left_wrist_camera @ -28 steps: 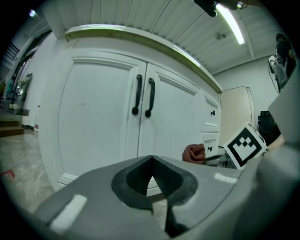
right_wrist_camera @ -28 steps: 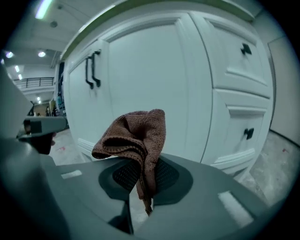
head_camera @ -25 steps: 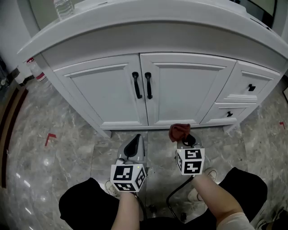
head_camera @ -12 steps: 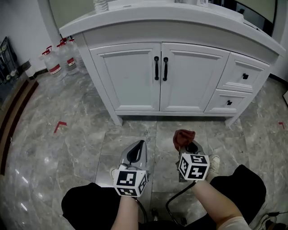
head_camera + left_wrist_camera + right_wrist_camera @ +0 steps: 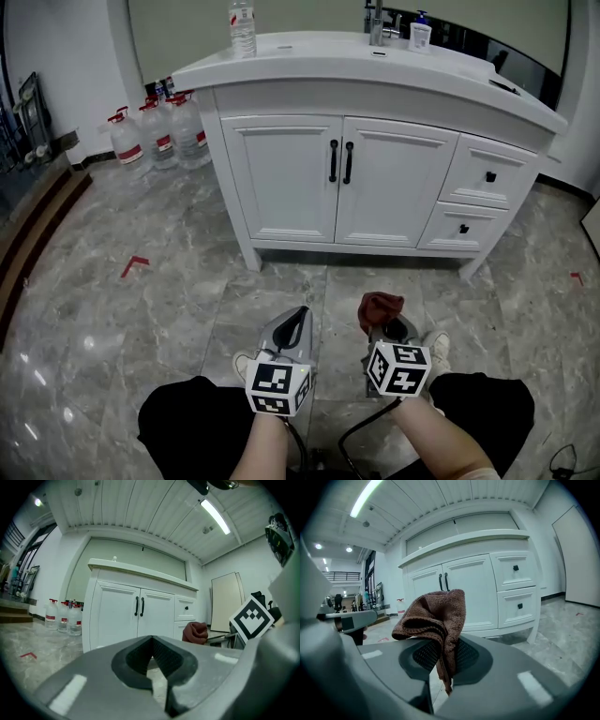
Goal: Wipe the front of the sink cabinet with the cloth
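Facing both sets of jaws from well ahead, the white sink cabinet (image 5: 375, 178) shows its whole front: two doors with black handles (image 5: 340, 161) straight beyond the jaws, and two drawers (image 5: 473, 202) off to the right of them. None of it is within reach of either tool, so wiping does not look to be under way; this reads as a stand-off position from which the front can be taken in and approached.

Grey marble floor (image 5: 141, 309) fills the gap between jaws and cabinet. Water jugs (image 5: 155, 136) stand far ahead and left of the left jaws, beside the cabinet's end and away from the doors and drawers to be wiped.

The left gripper (image 5: 292, 319) is held low with its jaws closed together on nothing, probably idle because the job needs one tool only. The right gripper (image 5: 386, 323), just beside it, is clamped on the brown cloth (image 5: 379, 307). A narrow fold is pinched between the pads, while most of the cloth bunches up above and ahead of the jaw tips. That leaves a soft wad leading, likely so fabric and not metal meets the painted front.
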A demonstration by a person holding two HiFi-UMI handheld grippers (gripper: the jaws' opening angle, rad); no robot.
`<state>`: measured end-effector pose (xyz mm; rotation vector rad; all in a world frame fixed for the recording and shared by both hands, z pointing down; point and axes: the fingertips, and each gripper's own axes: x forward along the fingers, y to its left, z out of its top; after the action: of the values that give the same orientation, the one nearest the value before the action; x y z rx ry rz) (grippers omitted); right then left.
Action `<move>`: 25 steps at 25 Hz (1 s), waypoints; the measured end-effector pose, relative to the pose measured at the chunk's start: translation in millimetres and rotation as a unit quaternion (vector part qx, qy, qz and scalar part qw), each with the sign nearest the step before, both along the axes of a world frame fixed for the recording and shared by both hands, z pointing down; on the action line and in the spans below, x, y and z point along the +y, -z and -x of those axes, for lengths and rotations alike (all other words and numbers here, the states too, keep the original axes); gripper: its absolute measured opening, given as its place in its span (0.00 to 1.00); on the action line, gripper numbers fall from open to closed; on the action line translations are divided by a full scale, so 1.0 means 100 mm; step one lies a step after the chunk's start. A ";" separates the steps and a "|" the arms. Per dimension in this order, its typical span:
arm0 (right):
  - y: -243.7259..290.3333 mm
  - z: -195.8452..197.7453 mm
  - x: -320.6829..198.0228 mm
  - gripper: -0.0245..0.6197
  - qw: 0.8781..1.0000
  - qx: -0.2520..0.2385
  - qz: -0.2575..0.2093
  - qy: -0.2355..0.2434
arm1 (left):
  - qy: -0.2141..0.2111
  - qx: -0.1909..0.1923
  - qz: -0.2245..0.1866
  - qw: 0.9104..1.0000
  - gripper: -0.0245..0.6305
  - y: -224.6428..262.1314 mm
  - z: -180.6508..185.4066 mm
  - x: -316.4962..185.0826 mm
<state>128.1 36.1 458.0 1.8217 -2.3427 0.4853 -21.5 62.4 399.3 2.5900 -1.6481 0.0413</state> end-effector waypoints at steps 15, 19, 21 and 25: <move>0.16 0.18 0.22 0.16 1.000 -0.009 -0.022 0.018 | -0.005 0.009 -0.011 1.000 0.04 0.02 -0.11 0.20; 0.14 0.19 0.21 0.16 1.000 -0.008 -0.020 0.016 | -0.004 0.008 -0.007 1.000 0.04 0.01 -0.10 0.19; 0.13 0.18 0.21 0.16 1.000 -0.008 -0.018 0.016 | -0.001 0.010 -0.007 1.000 0.04 0.03 -0.08 0.18; 0.17 0.18 0.22 0.16 1.000 -0.011 -0.020 0.014 | 0.003 0.015 -0.006 1.000 0.04 0.03 -0.03 0.16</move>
<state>110.1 58.1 441.3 1.8057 -2.4062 0.4601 -18.8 78.5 396.4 2.5815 -1.6510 -0.0071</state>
